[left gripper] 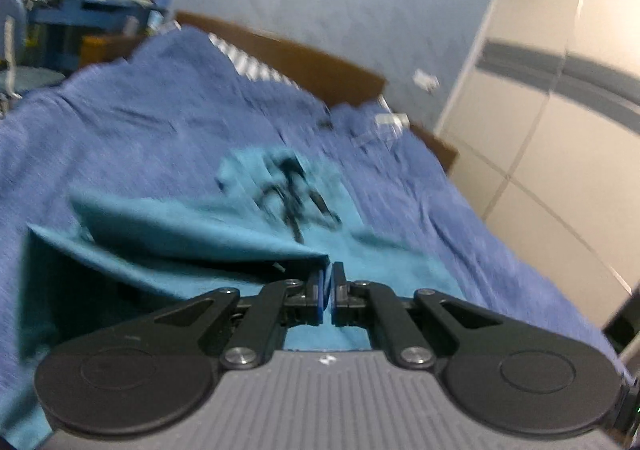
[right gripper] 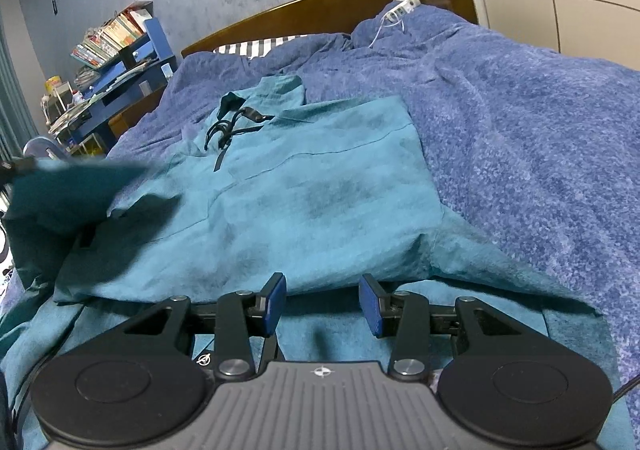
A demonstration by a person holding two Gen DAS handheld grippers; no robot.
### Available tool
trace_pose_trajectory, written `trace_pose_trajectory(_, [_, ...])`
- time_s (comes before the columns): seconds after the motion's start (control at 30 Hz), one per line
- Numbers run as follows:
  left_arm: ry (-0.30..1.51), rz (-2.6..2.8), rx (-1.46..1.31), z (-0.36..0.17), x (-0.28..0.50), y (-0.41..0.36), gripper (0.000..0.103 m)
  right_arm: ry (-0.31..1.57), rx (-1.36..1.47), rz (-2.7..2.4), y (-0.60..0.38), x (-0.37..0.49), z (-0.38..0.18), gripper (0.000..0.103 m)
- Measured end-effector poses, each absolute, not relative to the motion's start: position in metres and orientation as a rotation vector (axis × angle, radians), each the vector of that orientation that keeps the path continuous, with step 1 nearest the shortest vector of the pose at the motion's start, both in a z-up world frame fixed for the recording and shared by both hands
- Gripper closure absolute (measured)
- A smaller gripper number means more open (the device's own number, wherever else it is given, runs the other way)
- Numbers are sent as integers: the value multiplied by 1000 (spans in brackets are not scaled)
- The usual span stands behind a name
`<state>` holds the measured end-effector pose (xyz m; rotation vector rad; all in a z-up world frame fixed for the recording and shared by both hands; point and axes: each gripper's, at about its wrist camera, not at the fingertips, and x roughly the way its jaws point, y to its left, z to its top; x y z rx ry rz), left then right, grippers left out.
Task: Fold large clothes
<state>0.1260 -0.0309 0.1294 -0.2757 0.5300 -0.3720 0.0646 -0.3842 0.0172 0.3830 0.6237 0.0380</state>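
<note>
The teal hooded garment [right gripper: 320, 186] is soft matt cloth with black cords; the blue bedspread [right gripper: 520, 122] beneath is nubbly, towel-like fabric. The headboard [right gripper: 320, 10] is glossy varnished wood. Both grippers, left [left gripper: 328, 290] and right [right gripper: 322, 304], are matt black plastic with metal screws

Open blanket [right gripper: 520, 122] right of hoodie [right gripper: 320, 178]

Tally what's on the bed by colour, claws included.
Teal: 1, hooded garment
Blue: 1, bedspread
White: 1, power strip
Black: 2, left claw shut on a garment edge, right claw open over the hem
Total: 5
</note>
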Motion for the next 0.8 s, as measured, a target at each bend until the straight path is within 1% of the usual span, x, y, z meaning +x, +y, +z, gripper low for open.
trace_pose_trajectory(0.07, [579,-398,-249,111,130,-53,103,626,380,41,-382,66,18,59])
trace_pose_trajectory(0.2, [734,-439,-179,70,144,-90,103,629,352,59,-377,66,20,59])
trace_pose_trajectory(0.27, [784,-454,-140,55,142,-98,103,630,329,74,-373,65,22,59])
trace_pose_trajectory(0.33, [807,-477,-146,45,133,-89,96,627,306,100,-367,63,26,59])
trace_pose_trajectory(0.37, [818,-493,-161,41,129,-82,95,627,290,114,-363,62,28,59])
trace_pose_trajectory(0.47, [815,-512,-174,42,114,-56,85,630,237,162,-346,65,37,58])
trace_pose_trajectory(0.53, [798,-512,-172,46,101,-36,73,631,203,199,-331,68,45,55])
trace_pose_trajectory(0.6, [760,-493,-165,59,90,-14,68,626,172,237,-314,74,54,54])
trace_pose_trajectory(0.63, [732,-469,-165,64,86,-1,66,620,154,256,-303,77,60,51])
trace_pose_trajectory(0.8, [614,-277,-205,85,88,54,65,618,61,347,-249,97,78,48])
